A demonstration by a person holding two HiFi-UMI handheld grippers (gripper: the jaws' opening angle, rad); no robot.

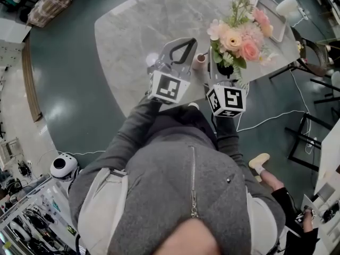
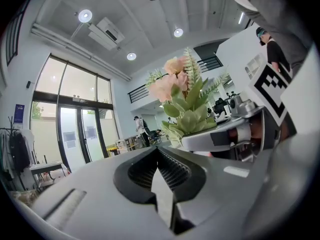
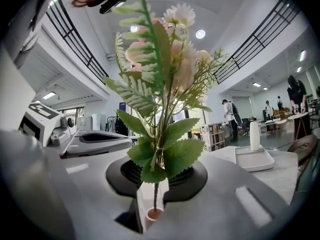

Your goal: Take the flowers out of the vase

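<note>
Over a grey marble-patterned bench (image 1: 133,31), the right tool (image 3: 159,171) is clamped on the green stems of a pink-and-peach artificial-flower bouquet (image 1: 237,36). It grips just under the lowest leaves, with the blooms and fern fronds standing above. The tool points level and the stems stand upright, so the bouquet's long axis crosses the jaws at a right angle. In the right gripper view, one thin stem runs straight down through the gap behind the pads to the round mouth of a small pale-pink cylindrical vase (image 3: 154,214), which puts the vase directly beneath the grip. Whether the stem's foot is inside that mouth or just above it is hard to tell from this angle. In the head view the vase stands on the bench just beside the left tool (image 2: 158,154), between it and the right tool. The left tool's jaws are together with nothing in them, and it is the nearer of the two to the vase. The coming move looks to turn on that vertical line: a lift straight up along the stems should bring them clear, whereas a sideways drag would likely tip so light a vase.
</note>
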